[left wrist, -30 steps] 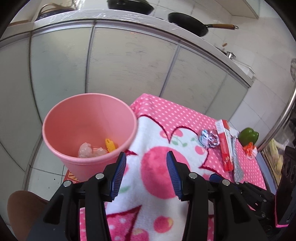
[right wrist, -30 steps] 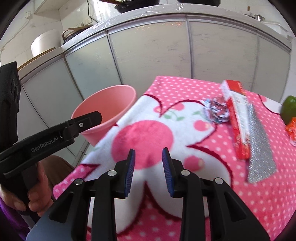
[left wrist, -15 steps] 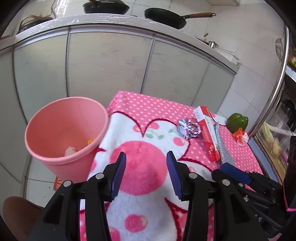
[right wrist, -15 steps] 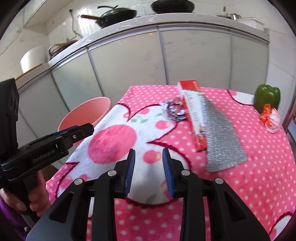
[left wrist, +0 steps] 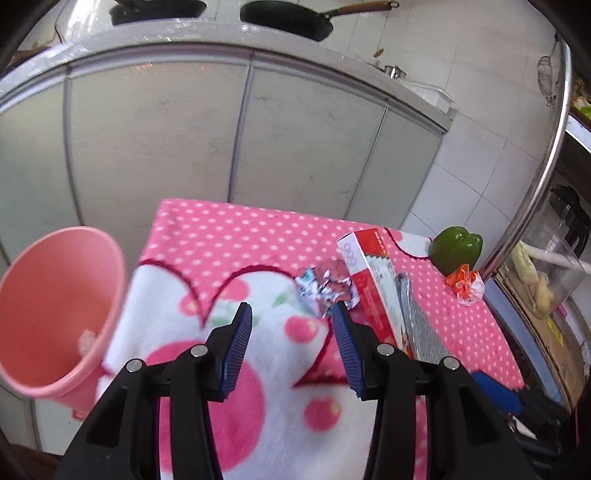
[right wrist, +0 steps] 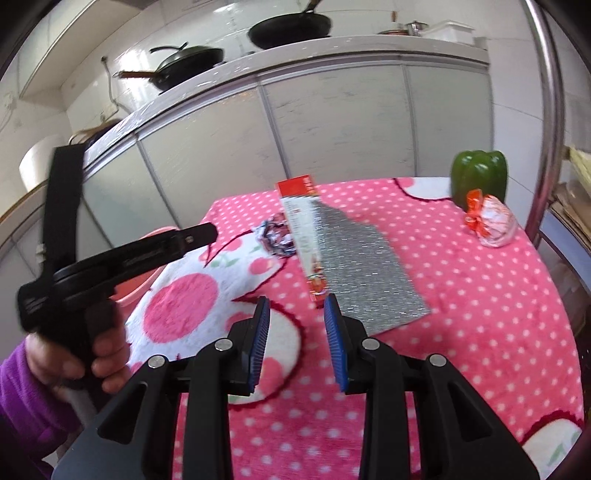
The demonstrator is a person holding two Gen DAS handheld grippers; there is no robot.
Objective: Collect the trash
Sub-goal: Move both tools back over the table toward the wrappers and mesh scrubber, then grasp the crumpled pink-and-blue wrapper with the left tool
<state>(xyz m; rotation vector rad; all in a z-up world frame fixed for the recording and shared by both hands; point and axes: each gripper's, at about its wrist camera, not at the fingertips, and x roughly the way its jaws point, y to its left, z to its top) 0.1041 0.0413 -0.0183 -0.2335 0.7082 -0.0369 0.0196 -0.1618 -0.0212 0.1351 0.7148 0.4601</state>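
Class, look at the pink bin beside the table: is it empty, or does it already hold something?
Not empty. In the left wrist view the pink bin shows a small pale crumpled piece near its bottom; motion blur hides what else is inside.

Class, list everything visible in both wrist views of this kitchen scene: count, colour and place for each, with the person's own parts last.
bin: one, pink, beside the table's left edge
tablecloth: one, pink with white dots, covering the table
crumpled wrapper: one, silver, left of the box
foil box: one, red and white, mid-table
foil sheet: one, silver, right of the box
green pepper: one, far right
orange-white wrapper: one, before the pepper
pans: two, black, on the counter
left gripper: black, open, empty
right gripper: black, open, empty
hand: one, purple sleeve
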